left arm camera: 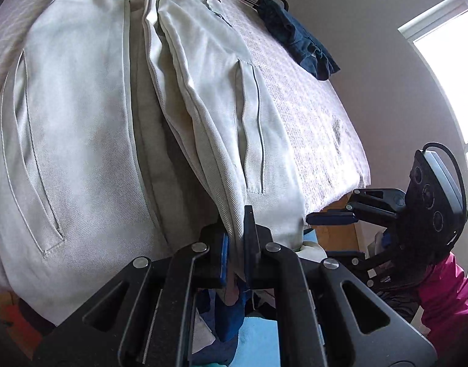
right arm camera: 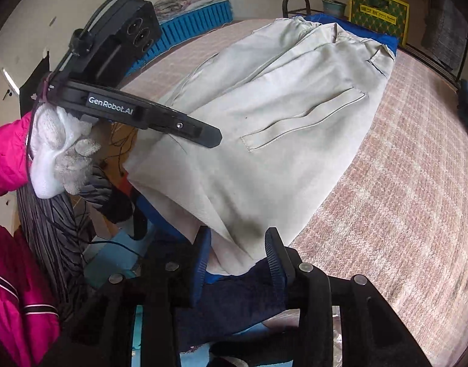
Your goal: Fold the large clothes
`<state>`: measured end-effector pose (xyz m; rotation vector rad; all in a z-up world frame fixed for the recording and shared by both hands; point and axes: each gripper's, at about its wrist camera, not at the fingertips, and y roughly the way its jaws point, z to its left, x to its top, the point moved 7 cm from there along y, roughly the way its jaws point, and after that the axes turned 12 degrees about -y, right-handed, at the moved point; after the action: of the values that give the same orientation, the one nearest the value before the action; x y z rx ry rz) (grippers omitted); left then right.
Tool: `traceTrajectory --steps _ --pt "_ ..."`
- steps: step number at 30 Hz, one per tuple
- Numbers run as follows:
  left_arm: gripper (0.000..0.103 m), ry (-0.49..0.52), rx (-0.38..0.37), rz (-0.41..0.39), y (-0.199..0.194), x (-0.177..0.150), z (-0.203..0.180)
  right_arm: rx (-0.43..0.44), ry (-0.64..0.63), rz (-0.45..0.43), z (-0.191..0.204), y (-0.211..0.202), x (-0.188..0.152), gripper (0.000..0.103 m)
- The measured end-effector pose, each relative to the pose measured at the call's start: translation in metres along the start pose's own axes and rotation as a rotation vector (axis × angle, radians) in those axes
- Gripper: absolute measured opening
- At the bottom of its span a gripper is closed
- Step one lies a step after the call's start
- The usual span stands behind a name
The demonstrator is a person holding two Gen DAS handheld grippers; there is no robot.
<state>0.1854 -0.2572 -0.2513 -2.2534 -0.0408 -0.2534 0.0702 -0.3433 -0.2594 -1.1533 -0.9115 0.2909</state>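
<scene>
Left gripper (left arm camera: 236, 241) pinching beige trousers (left arm camera: 90, 116) hem fold. Right gripper (right arm camera: 238, 255) spread; trouser hem corner between jaws, ungripped.

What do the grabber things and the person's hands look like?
Both are black plastic. The right gripper has ribbed blue pads. The left gripper reads "GenRobot.AI" in white, with a black cable looping over its camera box. The hand wears a white knit glove and a pink sleeve.
</scene>
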Motion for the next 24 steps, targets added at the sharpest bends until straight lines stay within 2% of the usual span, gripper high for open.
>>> traceTrajectory --steps 1,4,5,6,8,11,14,16,18,21,23,24 --pt "0.005 -0.006 0.000 0.001 -0.002 0.000 0.001 0.009 -0.011 0.008 0.001 0.003 0.000 0.038" --pt "0.005 -0.004 -0.004 -0.001 -0.006 0.000 0.001 0.020 -0.056 0.043 0.014 0.009 -0.002 0.023" --pt "0.005 0.001 -0.007 -0.001 -0.007 0.000 -0.001 -0.006 -0.080 0.067 0.018 0.011 -0.004 0.009" --pt "0.005 0.005 -0.011 -0.001 -0.008 0.001 -0.002 -0.048 -0.099 0.096 0.022 0.013 -0.005 0.001" --pt "0.004 0.006 -0.025 -0.009 -0.014 0.002 -0.005 -0.110 -0.087 0.105 0.025 0.005 -0.001 0.000" --pt "0.004 0.003 -0.080 -0.032 -0.025 0.012 -0.019 -0.169 -0.030 0.042 0.028 -0.029 0.010 0.000" --pt "0.004 0.033 -0.132 -0.056 -0.039 0.019 -0.034 -0.262 0.074 -0.029 0.023 -0.070 0.017 0.000" --pt "0.004 0.068 -0.124 -0.053 -0.039 0.016 -0.037 -0.300 0.179 -0.052 0.021 -0.084 0.010 0.000" --pt "0.004 0.100 -0.085 -0.033 -0.029 0.006 -0.031 -0.298 0.207 -0.023 0.035 -0.073 0.002 0.000" --pt "0.004 0.102 -0.018 0.033 -0.010 -0.013 -0.007 -0.292 0.126 0.081 0.060 -0.044 -0.009 0.000" --pt "0.004 0.098 0.030 0.064 -0.007 -0.023 0.009 -0.185 0.174 0.110 0.062 -0.036 -0.021 0.000" --pt "0.004 0.094 0.029 0.067 -0.010 -0.026 0.014 -0.159 0.194 0.107 0.061 -0.038 -0.025 0.000"
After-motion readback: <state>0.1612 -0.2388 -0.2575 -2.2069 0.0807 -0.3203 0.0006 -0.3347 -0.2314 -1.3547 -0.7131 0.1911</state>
